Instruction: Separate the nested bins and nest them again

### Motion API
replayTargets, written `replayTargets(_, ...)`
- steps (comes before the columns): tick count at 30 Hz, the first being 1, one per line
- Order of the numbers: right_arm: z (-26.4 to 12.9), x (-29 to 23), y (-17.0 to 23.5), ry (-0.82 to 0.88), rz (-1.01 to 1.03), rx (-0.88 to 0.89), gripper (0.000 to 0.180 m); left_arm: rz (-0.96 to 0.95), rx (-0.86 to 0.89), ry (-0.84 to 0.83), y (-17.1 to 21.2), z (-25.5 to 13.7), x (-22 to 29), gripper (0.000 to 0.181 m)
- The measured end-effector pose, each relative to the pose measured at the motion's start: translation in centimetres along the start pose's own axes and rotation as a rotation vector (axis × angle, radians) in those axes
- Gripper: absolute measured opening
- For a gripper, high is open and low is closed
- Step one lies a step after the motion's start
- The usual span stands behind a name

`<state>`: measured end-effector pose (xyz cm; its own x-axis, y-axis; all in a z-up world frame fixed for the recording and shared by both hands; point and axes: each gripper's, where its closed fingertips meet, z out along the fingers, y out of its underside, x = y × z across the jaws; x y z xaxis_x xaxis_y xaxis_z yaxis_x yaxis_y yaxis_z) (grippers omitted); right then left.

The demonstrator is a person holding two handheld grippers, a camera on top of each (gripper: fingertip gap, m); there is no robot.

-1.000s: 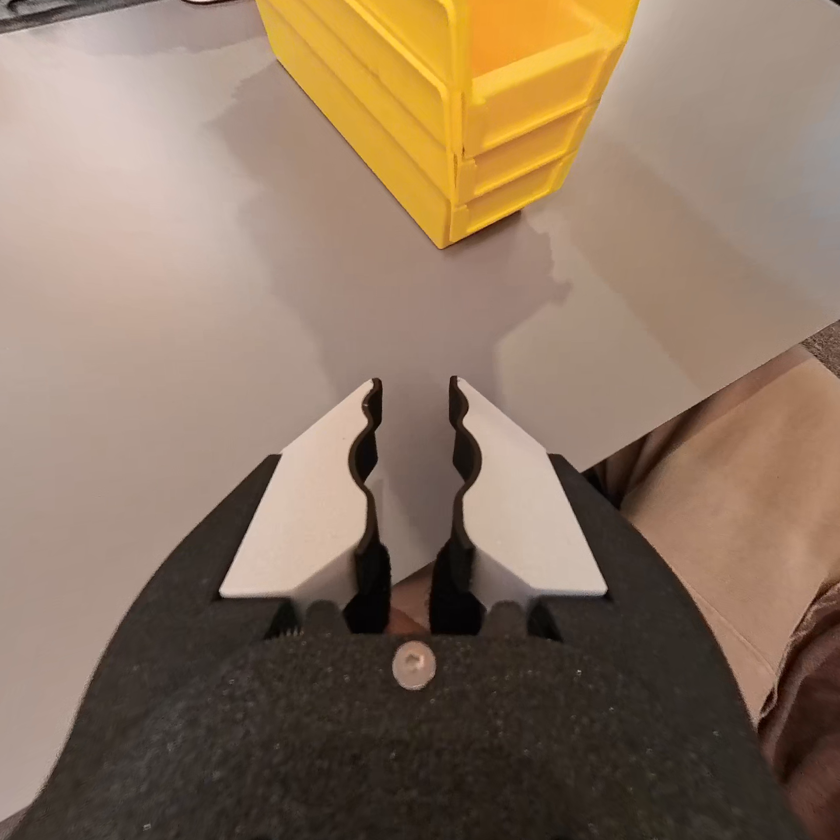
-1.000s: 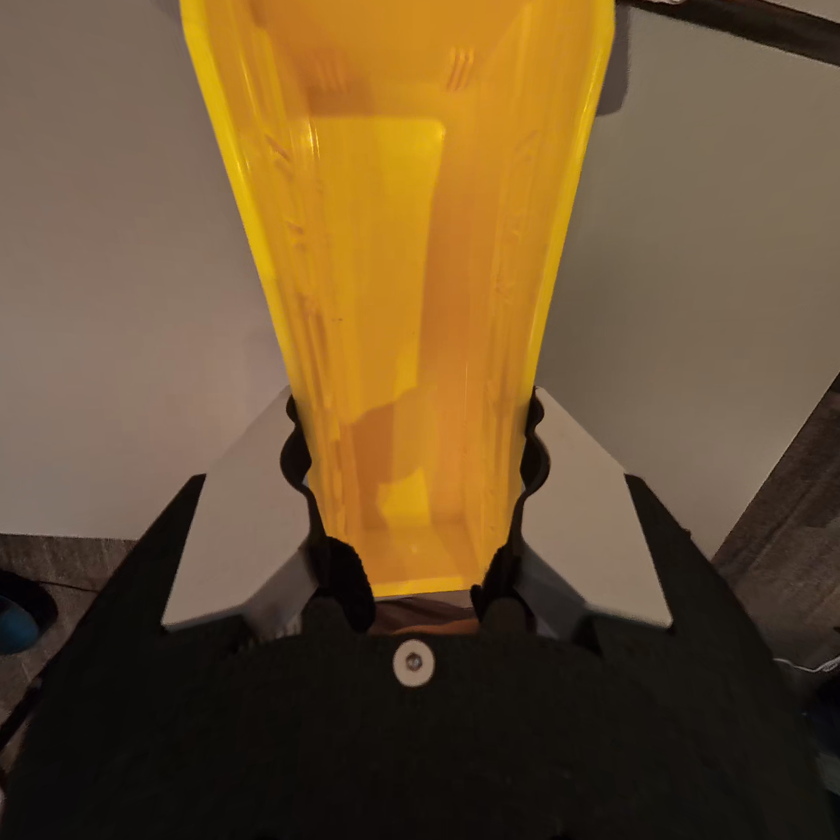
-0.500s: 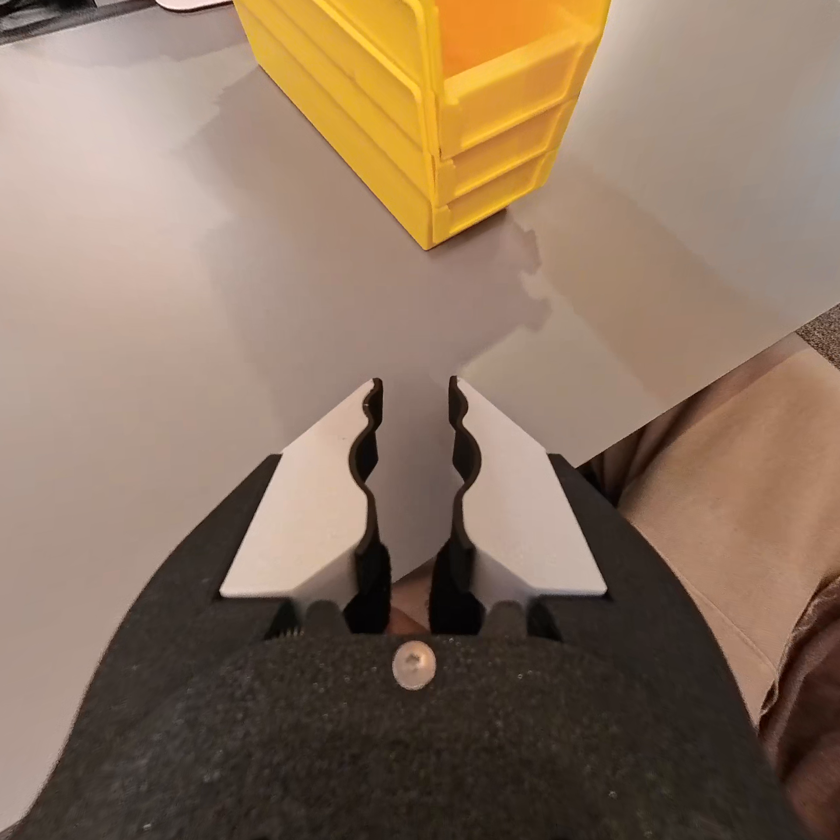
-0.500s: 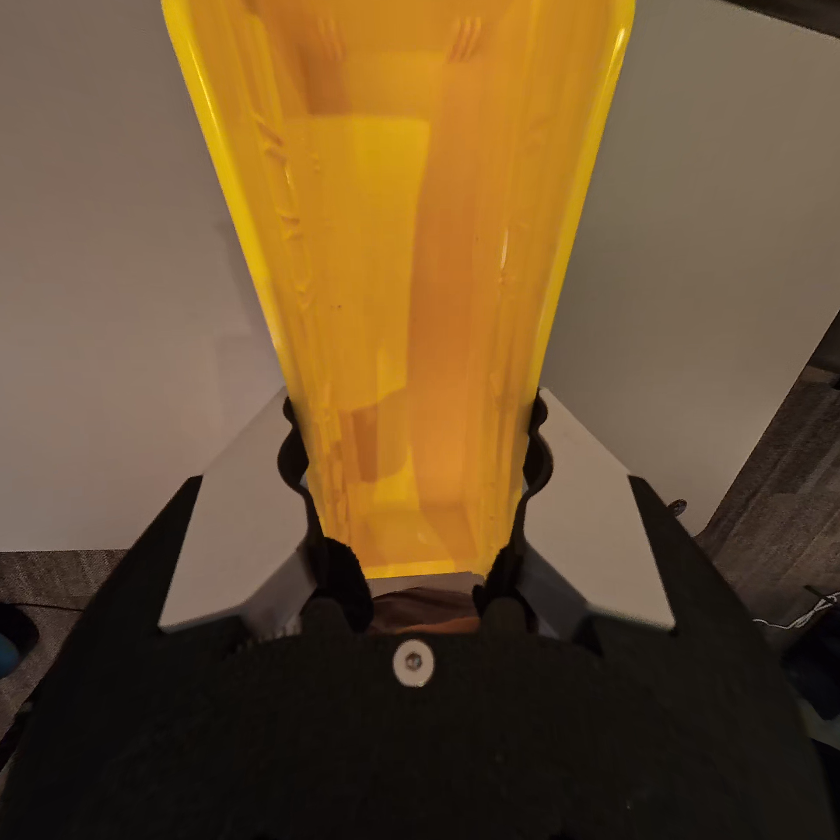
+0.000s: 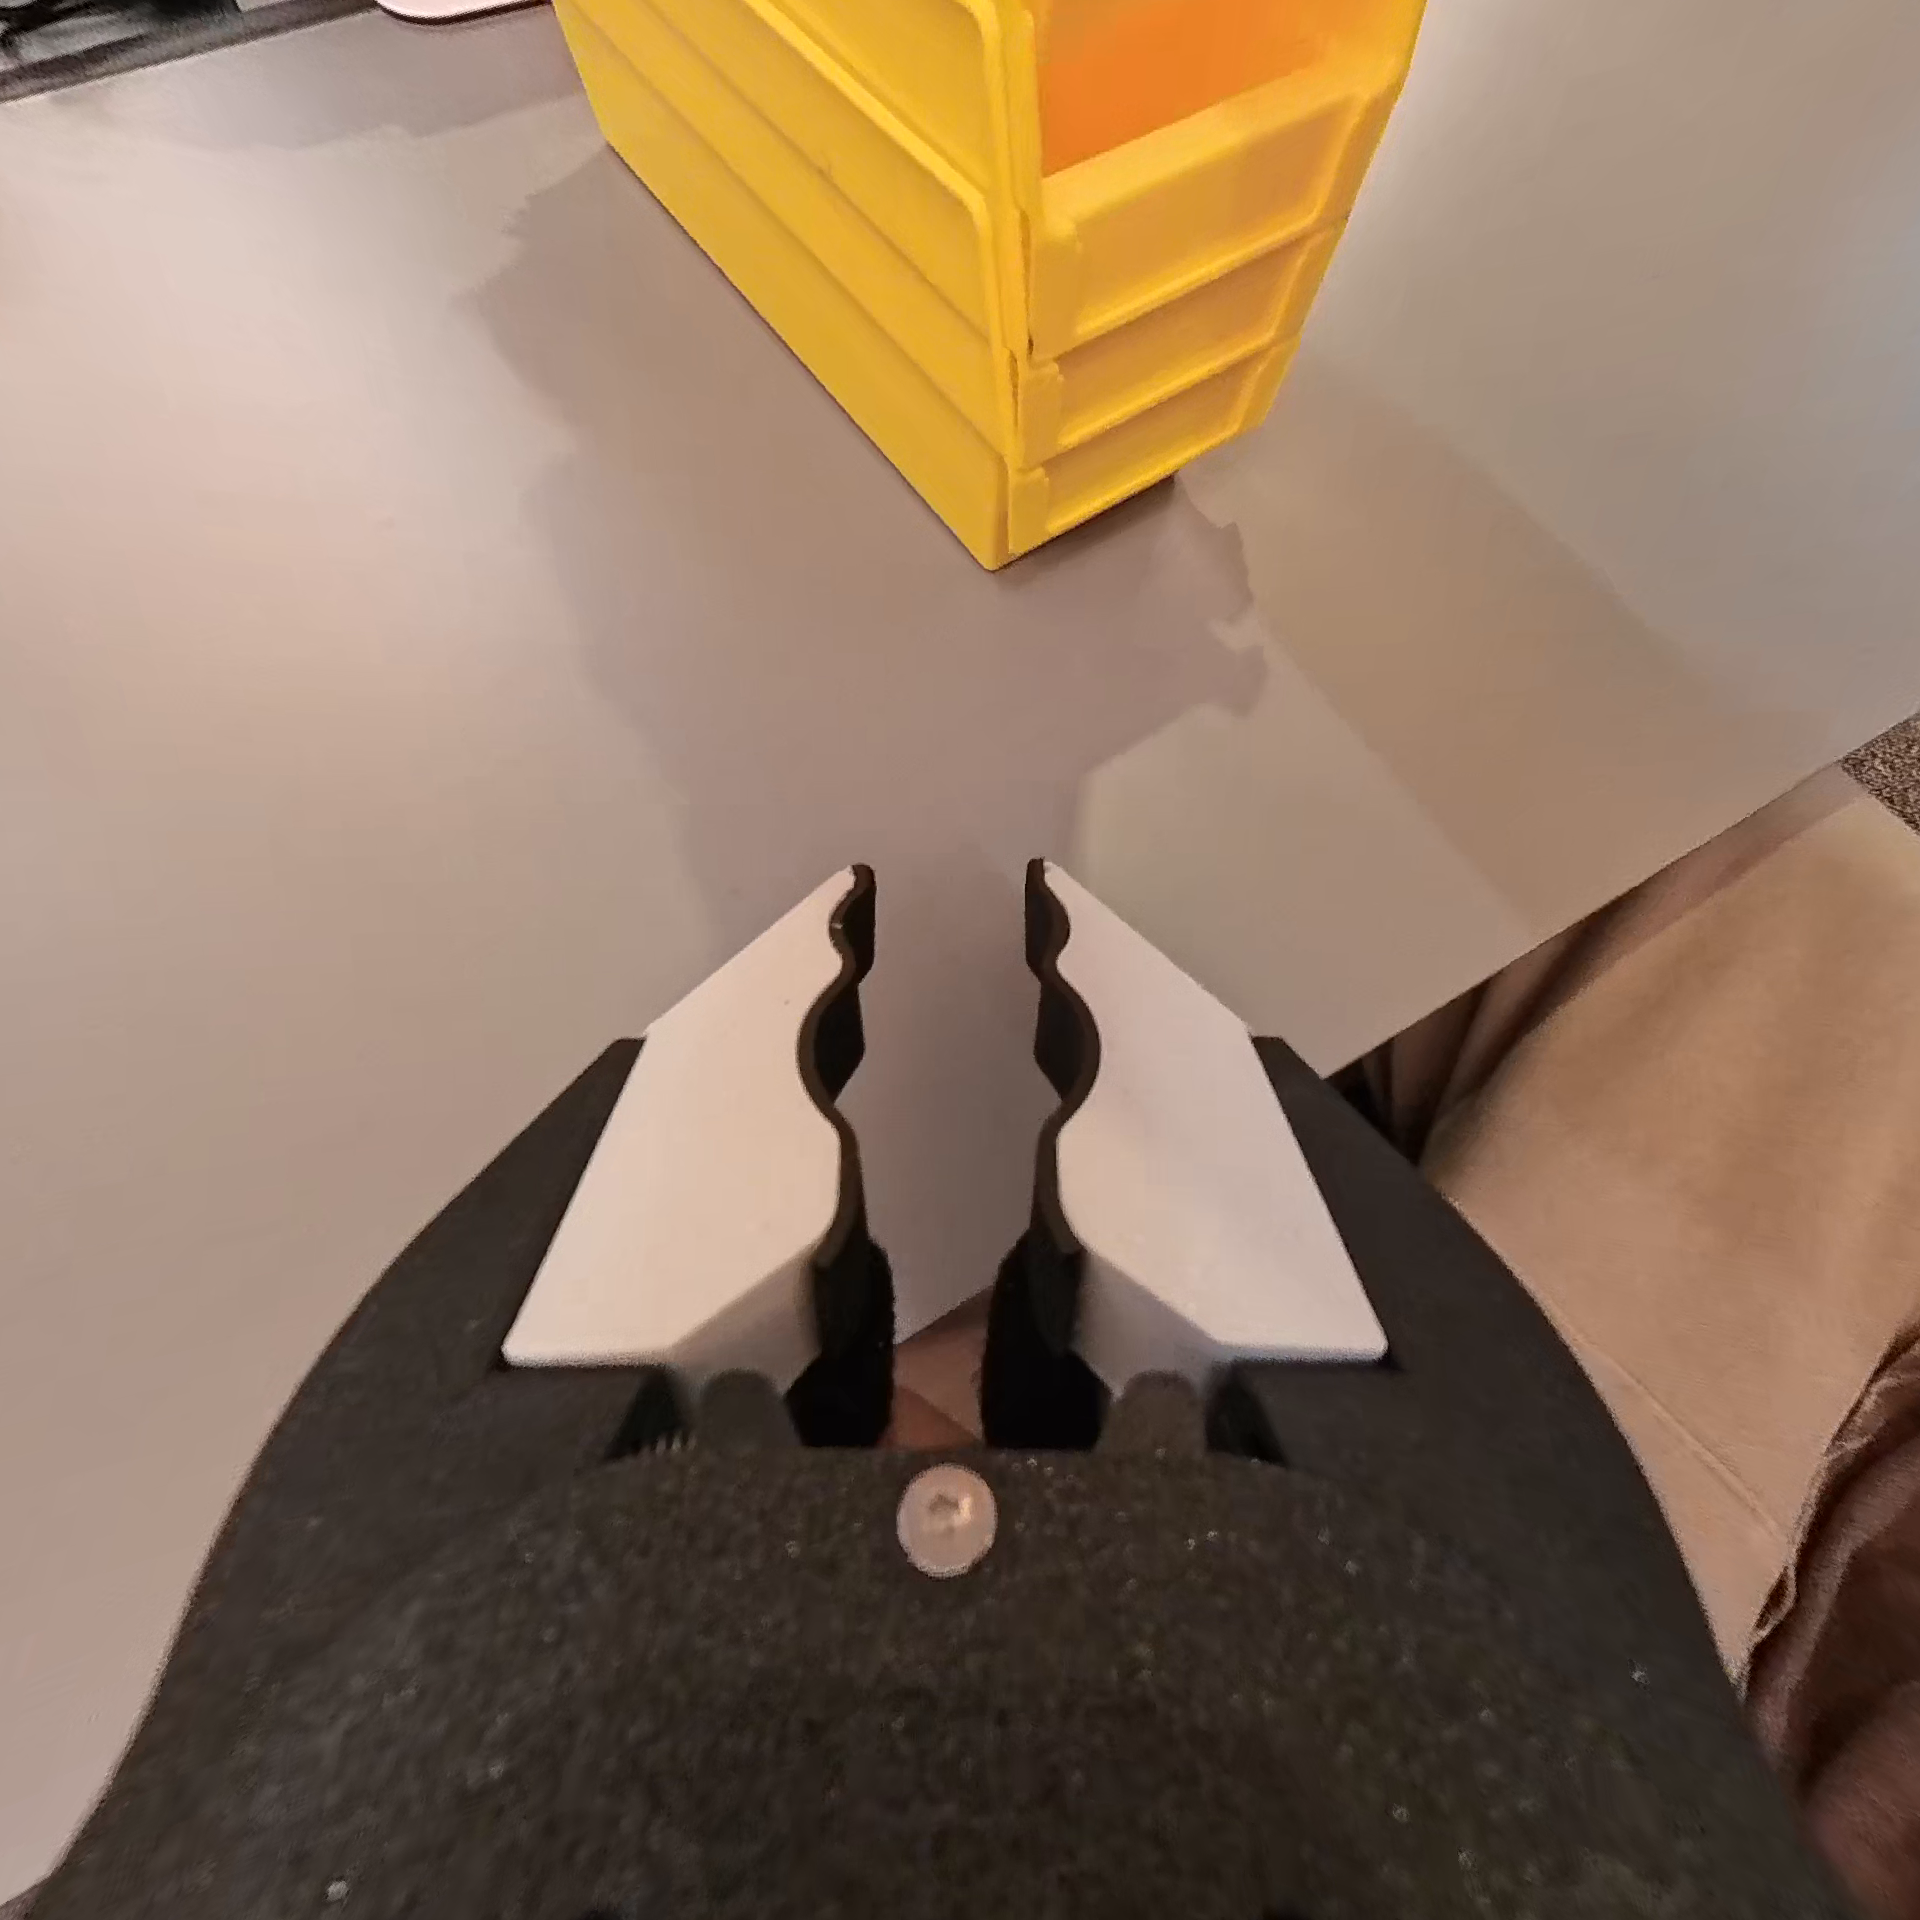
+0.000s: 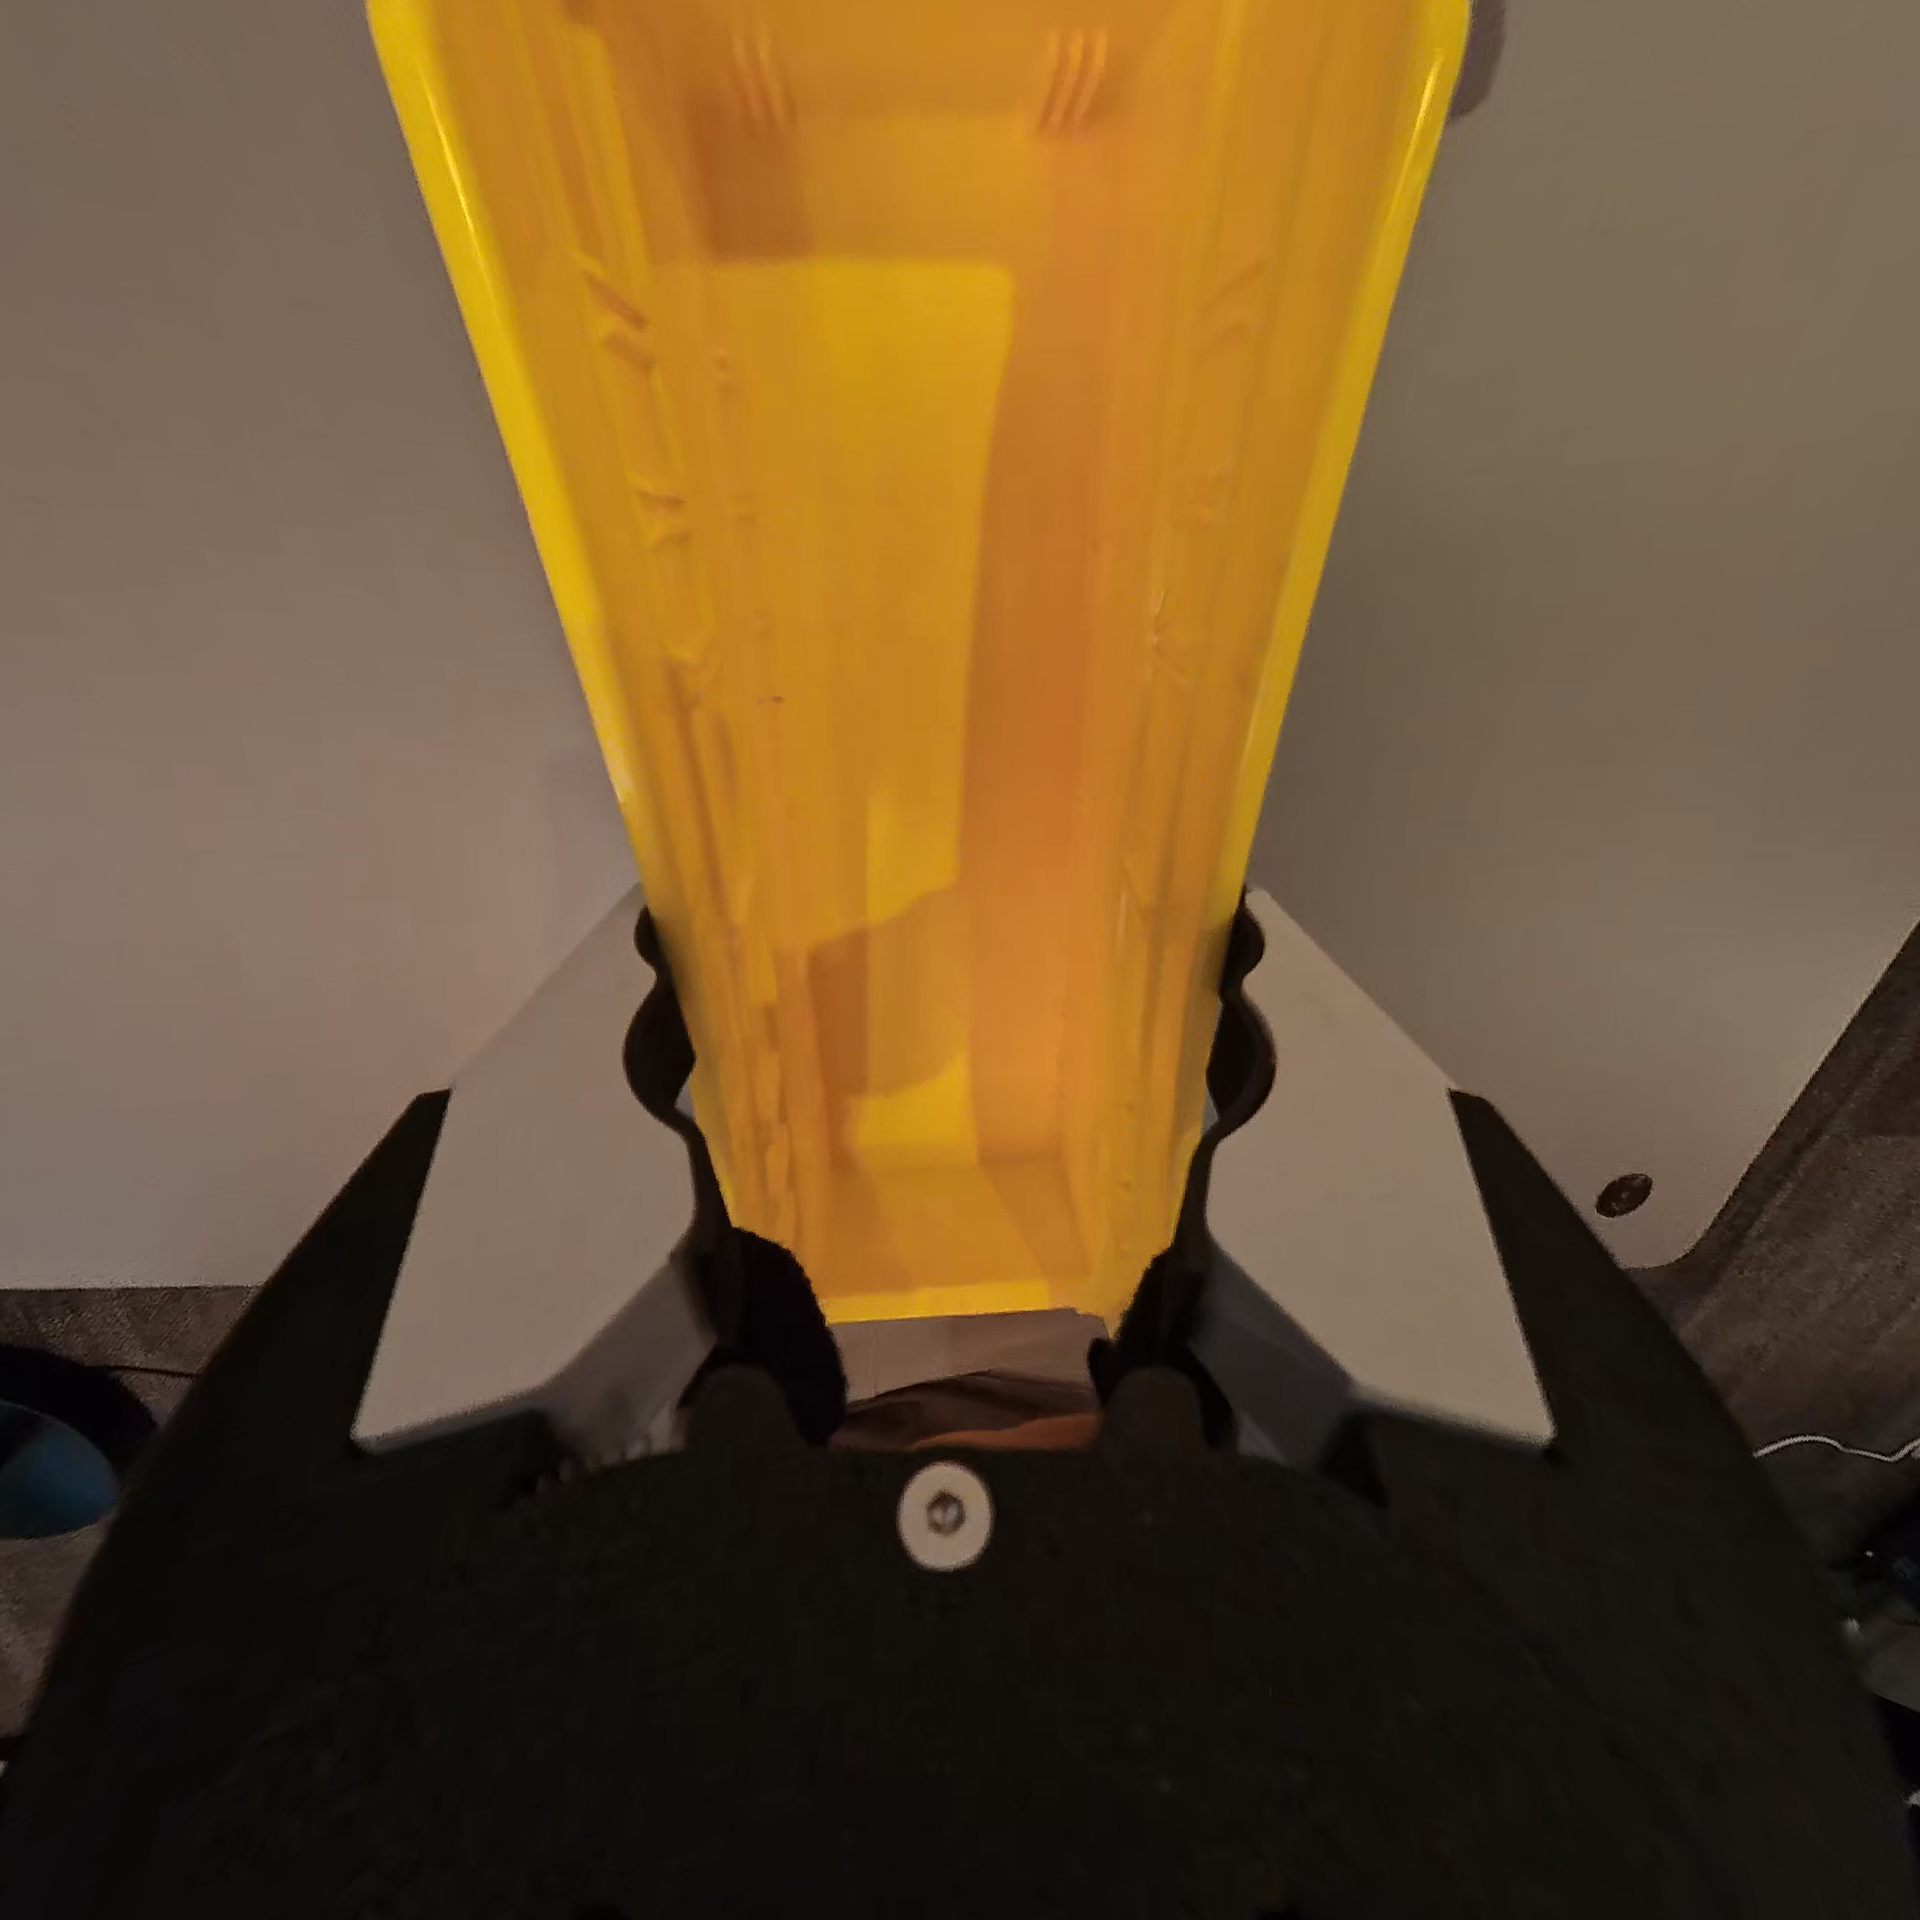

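Top edge cuts off the yellow bins (image 5: 935, 260).

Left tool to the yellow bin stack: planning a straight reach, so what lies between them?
Nothing: only bare grey table between the left tool and the bin stack, in the left wrist view.

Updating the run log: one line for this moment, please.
right gripper: shut on yellow plastic bin | left gripper: open, empty | stack of nested yellow bins: on grey table

A smooth pale grey table (image 5: 312, 644) fills most of both views, lit from one side so soft-edged shadows fall across it, and past its rounded corner lies mottled grey-brown carpet (image 6: 1787, 1174) (with a thin white cable (image 6: 1839, 1442) trailing).
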<state>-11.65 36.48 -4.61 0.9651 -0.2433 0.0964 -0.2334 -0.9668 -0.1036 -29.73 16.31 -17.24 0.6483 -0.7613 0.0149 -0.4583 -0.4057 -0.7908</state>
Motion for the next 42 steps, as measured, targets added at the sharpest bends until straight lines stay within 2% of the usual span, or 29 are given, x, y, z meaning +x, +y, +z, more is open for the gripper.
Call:
replayTargets(6,0.4,0.1,-0.3,0.003,-0.003,-0.003,0.102,0.009,-0.008,0.002,0.1,0.2,0.1,0.027)
replayTargets(18,3.6,-0.1,0.3,-0.023,0.014,-0.027,0.103,0.032,-0.014,-0.004,0.3,0.2,0.2,0.027)
replayTargets(24,4.2,0.1,0.1,-0.06,0.017,-0.018,0.112,0.03,-0.018,0.002,0.4,0.3,0.4,0.027)
replayTargets(31,4.2,-0.7,-0.4,-0.123,-0.092,0.072,0.133,0.038,-0.03,0.0,0.8,0.3,0.3,0.027)
replayTargets(34,1.4,-0.7,-0.6,-0.163,-0.221,0.256,0.128,0.027,-0.03,-0.002,0.8,0.2,0.1,0.027)
replayTargets(36,-1.0,-1.3,1.4,-0.264,-0.299,0.401,0.124,0.018,-0.029,-0.002,0.8,0.2,0.0,0.027)
replayTargets(39,-3.1,-1.4,8.2,-0.469,-0.371,0.599,0.118,0.012,-0.033,-0.009,0.8,0.3,-0.2,0.027)
replayTargets(42,-1.4,0.9,15.7,-0.566,-0.371,0.812,0.103,0.018,-0.033,-0.027,0.8,0.2,-0.4,0.027)
